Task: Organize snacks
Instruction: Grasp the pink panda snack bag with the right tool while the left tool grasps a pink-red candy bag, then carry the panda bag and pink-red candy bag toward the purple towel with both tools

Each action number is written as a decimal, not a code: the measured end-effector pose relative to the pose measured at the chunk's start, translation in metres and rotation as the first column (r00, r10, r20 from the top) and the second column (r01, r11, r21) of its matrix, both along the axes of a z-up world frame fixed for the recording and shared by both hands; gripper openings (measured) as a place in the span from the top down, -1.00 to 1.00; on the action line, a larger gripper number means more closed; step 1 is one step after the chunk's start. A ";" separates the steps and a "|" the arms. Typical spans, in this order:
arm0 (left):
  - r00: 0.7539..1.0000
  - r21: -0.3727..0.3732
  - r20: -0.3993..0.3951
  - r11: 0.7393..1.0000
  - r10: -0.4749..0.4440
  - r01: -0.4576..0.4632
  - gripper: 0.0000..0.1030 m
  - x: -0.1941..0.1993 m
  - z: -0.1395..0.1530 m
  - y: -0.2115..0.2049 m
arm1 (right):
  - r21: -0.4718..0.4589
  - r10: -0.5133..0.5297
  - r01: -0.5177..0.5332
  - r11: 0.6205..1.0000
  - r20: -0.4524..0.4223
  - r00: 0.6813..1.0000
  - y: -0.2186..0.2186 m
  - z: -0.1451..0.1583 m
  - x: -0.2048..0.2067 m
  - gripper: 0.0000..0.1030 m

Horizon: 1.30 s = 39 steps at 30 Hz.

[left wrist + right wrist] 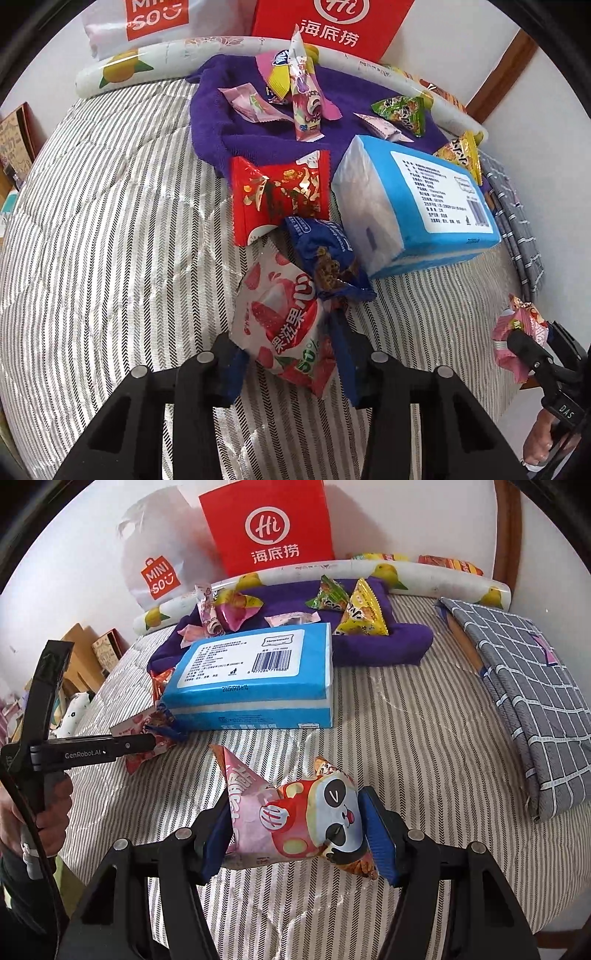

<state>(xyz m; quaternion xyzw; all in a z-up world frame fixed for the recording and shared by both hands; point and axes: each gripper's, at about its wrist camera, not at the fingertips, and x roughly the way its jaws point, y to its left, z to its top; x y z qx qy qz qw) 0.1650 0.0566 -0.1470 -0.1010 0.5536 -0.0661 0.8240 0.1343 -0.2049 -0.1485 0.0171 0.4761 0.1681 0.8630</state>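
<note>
My left gripper [291, 363] is shut on a white and red strawberry snack packet [284, 325], held just above the striped bed; it also shows in the right wrist view [147, 744]. A blue cookie packet [325, 258] and a red packet [280, 195] lie just beyond it. My right gripper [299, 830] is shut on a pink panda snack packet [295, 819], seen at the right edge of the left wrist view [517, 332]. Several small snacks [306, 99] lie on a purple towel [258, 140].
A blue tissue pack [255, 672] lies mid-bed. A red paper bag [269, 528] and a white Miniso bag [155, 572] stand against the wall behind a rolled lemon-print mat [406, 572]. A folded grey checked cloth [517, 686] lies right.
</note>
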 end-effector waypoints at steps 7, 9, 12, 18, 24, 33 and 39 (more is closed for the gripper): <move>1.000 -0.024 0.010 1.000 0.014 -0.013 0.36 -0.014 0.005 0.012 | -0.006 -0.004 0.004 1.000 0.014 1.000 0.003 0.007 -0.004 -0.25; 1.000 -0.032 0.013 0.999 0.018 -0.018 0.36 -0.019 0.008 0.015 | -0.005 -0.005 0.005 1.000 0.017 1.000 0.004 0.009 -0.006 -0.25; 0.999 -0.041 0.026 0.999 0.023 -0.022 0.36 -0.028 0.015 0.020 | -0.005 -0.009 0.009 1.000 0.024 1.000 0.005 0.013 -0.009 -0.25; 0.998 -0.067 0.059 0.998 0.008 -0.004 0.36 -0.042 0.032 0.016 | 0.001 -0.020 0.020 1.000 0.037 0.999 0.006 0.022 -0.014 -0.25; 0.996 -0.102 0.087 0.994 -0.017 0.026 0.36 -0.046 0.049 0.002 | 0.006 -0.038 0.037 0.999 0.057 0.998 0.002 0.036 -0.017 -0.25; 0.989 -0.134 0.133 0.988 -0.064 0.082 0.36 -0.038 0.080 -0.018 | 0.018 -0.047 0.046 0.999 0.097 0.994 -0.003 0.060 -0.014 -0.25; 0.984 -0.120 0.160 0.988 -0.081 0.100 0.36 -0.026 0.097 -0.027 | 0.028 -0.040 0.037 0.999 0.111 0.993 0.000 0.069 -0.003 -0.25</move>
